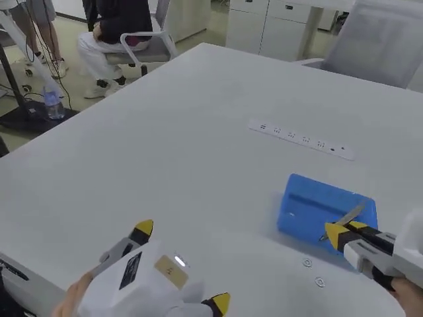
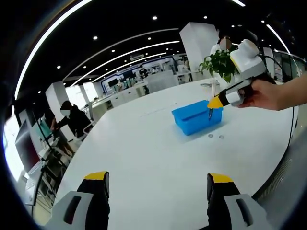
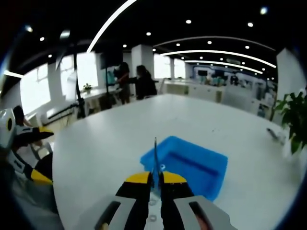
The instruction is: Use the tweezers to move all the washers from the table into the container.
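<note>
The blue container point(image 1: 327, 208) stands on the white table point(image 1: 198, 132) at the right. My right gripper point(image 1: 344, 234) is shut on thin metal tweezers point(image 1: 350, 214), whose tip points over the container's near side. In the right gripper view the tweezers point(image 3: 155, 158) rise between the closed jaws above the container point(image 3: 187, 165). A small washer point(image 3: 163, 167) lies inside it. Two washers point(image 1: 307, 263) point(image 1: 320, 282) lie on the table just in front of the container. My left gripper point(image 1: 180, 266) stands open and holds nothing at the near left, well away from the container point(image 2: 196, 116).
A white power strip point(image 1: 301, 140) lies on the table behind the container. A person point(image 1: 119, 33) sits on a chair beyond the far left edge, near a water bottle point(image 1: 53, 102) on the floor. A potted plant point(image 2: 220, 62) stands past the container.
</note>
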`<state>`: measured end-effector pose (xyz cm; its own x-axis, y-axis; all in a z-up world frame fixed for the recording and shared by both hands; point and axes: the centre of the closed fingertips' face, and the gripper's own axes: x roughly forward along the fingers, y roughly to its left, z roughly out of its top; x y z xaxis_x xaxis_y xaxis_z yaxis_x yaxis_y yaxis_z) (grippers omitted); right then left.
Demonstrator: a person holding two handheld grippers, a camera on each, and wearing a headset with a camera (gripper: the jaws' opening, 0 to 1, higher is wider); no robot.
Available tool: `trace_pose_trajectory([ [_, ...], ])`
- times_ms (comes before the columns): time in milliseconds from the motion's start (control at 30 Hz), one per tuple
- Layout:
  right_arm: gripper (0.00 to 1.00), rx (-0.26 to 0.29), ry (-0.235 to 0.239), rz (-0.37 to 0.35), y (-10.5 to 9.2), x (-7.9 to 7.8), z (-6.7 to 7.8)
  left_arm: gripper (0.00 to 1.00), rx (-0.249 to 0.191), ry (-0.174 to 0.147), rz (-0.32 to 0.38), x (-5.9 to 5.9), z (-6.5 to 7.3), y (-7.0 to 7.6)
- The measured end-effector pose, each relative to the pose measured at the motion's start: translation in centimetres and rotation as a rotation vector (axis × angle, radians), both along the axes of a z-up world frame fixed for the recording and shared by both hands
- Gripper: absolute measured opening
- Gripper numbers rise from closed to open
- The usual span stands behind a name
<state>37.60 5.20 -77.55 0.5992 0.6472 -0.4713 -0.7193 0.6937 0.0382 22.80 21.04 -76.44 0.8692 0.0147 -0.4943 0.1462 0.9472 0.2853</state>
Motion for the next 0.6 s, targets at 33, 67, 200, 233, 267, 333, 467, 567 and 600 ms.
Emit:
trace_pose_trajectory([
  [33,0.04,0.000,0.011,0.001,0.0,-0.1,-0.4,0.86,0.001,-0.001,-0.001,0.0,0.0,0.0],
  [67,0.04,-0.001,0.020,0.003,0.1,-0.2,-0.8,0.86,0.001,-0.001,-0.001,0.0,0.0,0.0],
  [200,0.04,-0.015,0.041,0.016,0.3,-0.6,-1.8,0.86,0.002,-0.001,-0.002,0.0,0.0,0.0],
  [233,0.04,-0.023,0.045,0.020,0.4,-0.7,-2.2,0.85,0.002,0.000,-0.001,0.0,0.0,0.0],
  [267,0.04,-0.027,0.047,0.022,0.4,-0.6,-2.5,0.85,0.002,0.001,0.000,0.0,0.0,0.0],
  [333,0.04,-0.035,0.049,0.020,0.2,-0.5,-2.7,0.85,0.003,0.002,0.001,0.0,0.0,0.0],
  [467,0.04,-0.046,0.057,0.011,-0.1,-0.1,-3.5,0.85,0.004,0.004,0.002,0.0,-0.1,0.0],
  [567,0.04,-0.035,0.077,0.003,-0.3,0.1,-3.8,0.85,0.006,0.005,0.003,0.0,-0.1,0.1],
  [600,0.04,-0.033,0.087,0.002,-0.3,0.2,-4.1,0.85,0.005,0.004,0.005,0.0,-0.1,0.1],
])
